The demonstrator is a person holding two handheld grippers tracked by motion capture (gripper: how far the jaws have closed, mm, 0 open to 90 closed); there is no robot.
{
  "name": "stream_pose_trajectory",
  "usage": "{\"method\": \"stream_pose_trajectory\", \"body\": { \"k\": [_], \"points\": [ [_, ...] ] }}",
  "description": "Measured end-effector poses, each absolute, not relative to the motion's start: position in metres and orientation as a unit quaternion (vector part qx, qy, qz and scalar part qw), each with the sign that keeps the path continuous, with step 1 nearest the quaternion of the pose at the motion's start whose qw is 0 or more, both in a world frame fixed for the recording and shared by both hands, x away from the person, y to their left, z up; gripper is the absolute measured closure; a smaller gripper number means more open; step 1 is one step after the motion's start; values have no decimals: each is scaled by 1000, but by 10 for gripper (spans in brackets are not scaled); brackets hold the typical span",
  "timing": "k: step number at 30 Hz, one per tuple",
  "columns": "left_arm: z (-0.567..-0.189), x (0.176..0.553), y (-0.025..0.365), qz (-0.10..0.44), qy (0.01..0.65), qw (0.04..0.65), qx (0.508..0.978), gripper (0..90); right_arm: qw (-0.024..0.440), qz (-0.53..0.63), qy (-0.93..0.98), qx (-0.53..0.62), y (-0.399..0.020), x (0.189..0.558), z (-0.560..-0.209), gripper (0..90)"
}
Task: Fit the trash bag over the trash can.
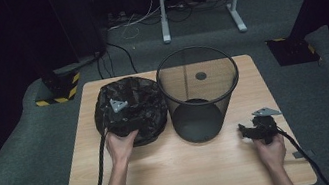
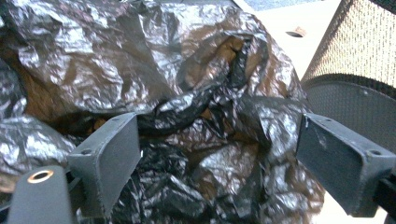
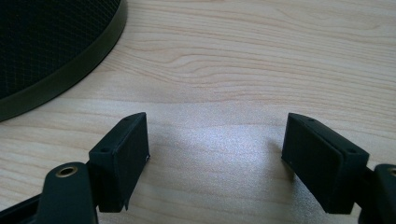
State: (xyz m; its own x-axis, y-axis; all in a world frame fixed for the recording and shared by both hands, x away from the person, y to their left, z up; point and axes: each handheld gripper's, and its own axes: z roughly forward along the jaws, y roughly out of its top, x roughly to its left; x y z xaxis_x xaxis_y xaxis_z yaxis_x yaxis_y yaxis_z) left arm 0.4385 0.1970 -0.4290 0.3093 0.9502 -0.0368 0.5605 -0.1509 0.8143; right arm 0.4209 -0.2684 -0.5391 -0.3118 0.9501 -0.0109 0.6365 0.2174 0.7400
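The left tool (image 2: 217, 154) stands wide open, its two jaws spread on either side of a crumpled black plastic bag (image 2: 187, 93) with folds of the film bulging between them but nothing pinched. In the high view the left hand (image 1: 121, 145) reaches forward from the near edge, forearm running roughly straight up the bench (image 1: 176, 171), and the left tool is pushed into the near side of the bag, its grey plate showing on top of the heap. The bag lies on the left half of the bench as a rounded, shapeless mound with no clear long axis, just beside the black mesh wastebasket (image 1: 200, 91), which stands upright with its open mouth facing up. The right tool (image 3: 215, 154) is also wide open and holds nothing, its jaws hovering low over bare wood near the basket's base rim. The right hand (image 1: 271, 150) rests near the bench's right front, tool pointing left toward the basket.
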Motion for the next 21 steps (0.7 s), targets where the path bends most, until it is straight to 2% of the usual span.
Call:
{"method": "stream_pose_trajectory", "body": {
  "k": [21],
  "points": [
    [-445, 477, 208, 251, 567, 361, 696, 146, 242, 325, 742, 534, -268, 421, -539, 226]
  ]
}}
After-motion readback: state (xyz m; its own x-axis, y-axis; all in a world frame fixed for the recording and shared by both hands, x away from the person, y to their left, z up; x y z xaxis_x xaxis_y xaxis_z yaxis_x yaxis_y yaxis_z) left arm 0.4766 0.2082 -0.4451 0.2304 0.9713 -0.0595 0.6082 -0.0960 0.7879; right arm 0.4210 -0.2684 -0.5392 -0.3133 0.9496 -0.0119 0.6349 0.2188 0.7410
